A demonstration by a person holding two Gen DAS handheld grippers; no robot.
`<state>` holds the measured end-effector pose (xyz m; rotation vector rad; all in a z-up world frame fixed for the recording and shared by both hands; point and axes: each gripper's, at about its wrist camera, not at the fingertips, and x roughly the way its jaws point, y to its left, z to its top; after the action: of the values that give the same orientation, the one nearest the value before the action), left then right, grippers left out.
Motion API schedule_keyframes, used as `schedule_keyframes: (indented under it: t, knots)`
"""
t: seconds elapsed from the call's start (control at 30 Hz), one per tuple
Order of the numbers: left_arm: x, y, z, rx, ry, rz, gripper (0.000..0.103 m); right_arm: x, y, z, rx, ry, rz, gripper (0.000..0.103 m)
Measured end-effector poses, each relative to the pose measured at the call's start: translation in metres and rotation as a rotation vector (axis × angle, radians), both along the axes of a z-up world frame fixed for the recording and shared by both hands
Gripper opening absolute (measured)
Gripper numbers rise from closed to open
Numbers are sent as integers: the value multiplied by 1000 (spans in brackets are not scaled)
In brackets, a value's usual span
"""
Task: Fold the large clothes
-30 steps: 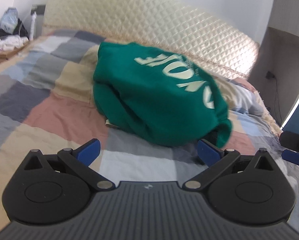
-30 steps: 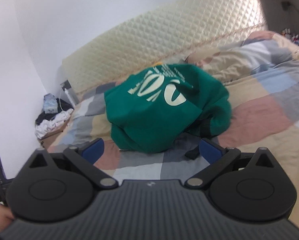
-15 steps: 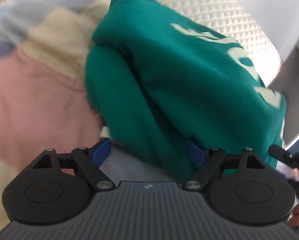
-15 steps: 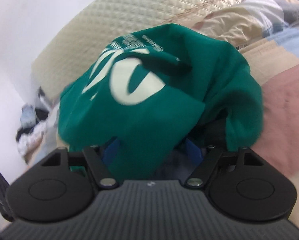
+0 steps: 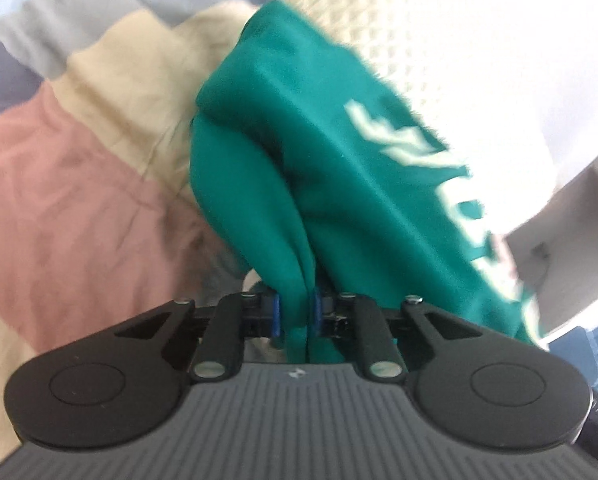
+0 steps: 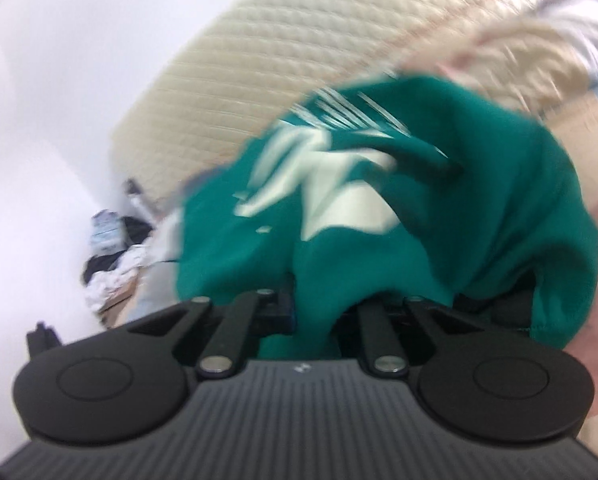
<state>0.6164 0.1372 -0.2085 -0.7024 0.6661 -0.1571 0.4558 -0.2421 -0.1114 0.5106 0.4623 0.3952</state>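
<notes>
A green sweatshirt (image 5: 339, 184) with pale lettering lies bunched on the patchwork bed cover (image 5: 67, 208). My left gripper (image 5: 295, 312) is shut on a fold of its near edge, with green cloth pinched between the blue pads. In the right wrist view the same green sweatshirt (image 6: 439, 216) fills the middle. My right gripper (image 6: 315, 316) is shut on another bunch of its cloth; the pads are hidden by fabric. Both views are blurred.
A quilted cream headboard (image 6: 339, 64) stands behind the sweatshirt against a white wall. A pile of clothes sits on a low stand (image 6: 115, 264) at the bed's far left. A pillow (image 6: 539, 52) lies at the bed's head.
Both grippers moved in from open, a short way off, to the sweatshirt's near edge and shut on its cloth. The sweatshirt now rises toward both cameras.
</notes>
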Motion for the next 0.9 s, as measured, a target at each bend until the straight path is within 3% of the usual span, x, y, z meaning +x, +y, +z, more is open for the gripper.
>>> schedule_keyframes:
  t: [0.17,0.43,0.73,0.9]
  knots:
    - [-55,0,50,-11,-90,-25,15,-66,2,50,-19,-112,8,12]
    - [-179,-10,112,8,-192,-62,14,-179,-7,87,-12,-181,-7,10]
    - [-349,-17,128,0,-235,-101,14,-300,-43,89,-12,-235,-22,10]
    - [-410,-31,109,29,-203,-167,15,-323,-65,77,-19,-179,-84,10]
